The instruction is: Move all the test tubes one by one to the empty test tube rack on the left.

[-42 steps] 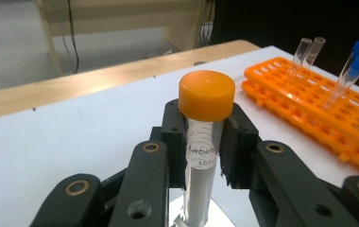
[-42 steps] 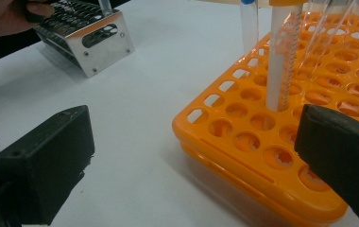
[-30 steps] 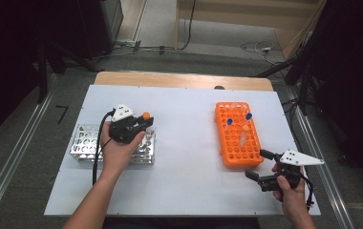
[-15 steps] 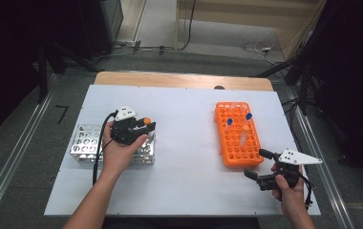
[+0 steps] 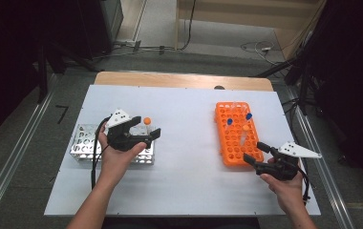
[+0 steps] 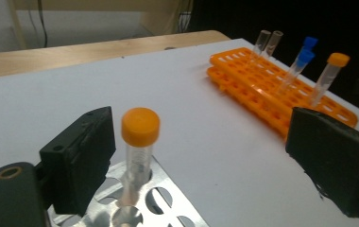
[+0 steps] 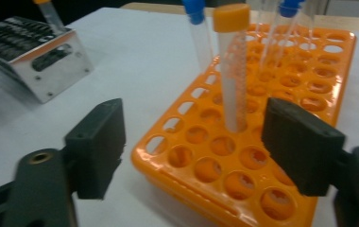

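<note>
A white tabletop (image 5: 184,119) carries a metal rack (image 5: 85,148) near its left edge and an orange rack (image 5: 232,143) towards its right edge.

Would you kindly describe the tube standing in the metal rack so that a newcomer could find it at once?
On the white table, find the shiny metal rack at its left side, opposite the orange rack. The tube stands upright in a hole at the metal rack's far right corner; it is clear with an orange cap, the one tube there.

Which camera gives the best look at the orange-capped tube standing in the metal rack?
The left gripper view: the orange-capped tube stands close between open jaws. The high view shows a small cap by the left gripper; the right gripper view, a cropped sliver.
</note>
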Demonstrator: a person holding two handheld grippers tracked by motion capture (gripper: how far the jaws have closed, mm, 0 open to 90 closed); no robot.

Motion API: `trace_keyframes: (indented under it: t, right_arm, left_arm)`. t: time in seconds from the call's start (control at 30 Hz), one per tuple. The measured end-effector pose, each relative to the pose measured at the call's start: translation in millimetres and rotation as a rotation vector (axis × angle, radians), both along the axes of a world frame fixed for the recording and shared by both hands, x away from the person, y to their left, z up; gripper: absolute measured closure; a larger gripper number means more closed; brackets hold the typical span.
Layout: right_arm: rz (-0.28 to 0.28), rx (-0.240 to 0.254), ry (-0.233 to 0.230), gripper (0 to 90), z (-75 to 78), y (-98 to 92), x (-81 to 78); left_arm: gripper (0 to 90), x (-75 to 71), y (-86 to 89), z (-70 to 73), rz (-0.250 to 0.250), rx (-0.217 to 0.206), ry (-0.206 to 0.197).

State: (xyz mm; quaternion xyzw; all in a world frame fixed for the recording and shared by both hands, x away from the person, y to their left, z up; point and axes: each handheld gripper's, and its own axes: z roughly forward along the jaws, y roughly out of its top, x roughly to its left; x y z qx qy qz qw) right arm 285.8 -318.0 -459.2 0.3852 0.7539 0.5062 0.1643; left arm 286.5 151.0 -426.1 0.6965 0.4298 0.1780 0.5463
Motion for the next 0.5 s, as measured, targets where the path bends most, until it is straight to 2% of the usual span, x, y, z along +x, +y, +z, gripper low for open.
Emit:
trace_keyframes:
  t: [0.23, 0.33, 0.5]
  right_arm:
    - [-0.062, -0.032, 0.014, 39.3, -6.3, 3.2, 16.2]
    - [-0.059, -0.013, 0.019, 43.7, -7.6, 4.6, 22.5]
    - [-0.055, -0.016, 0.034, 50.4, -9.5, 11.8, 32.4]
  left_arm:
    - [1.0, -23.2, -0.8, -1.1, -0.019, -0.021, -0.03]
    - [0.0, -32.8, -0.4, -2.0, -0.024, -0.028, -0.04]
    - [0.0, -46.5, -0.5, -7.1, -0.054, -0.041, -0.061]
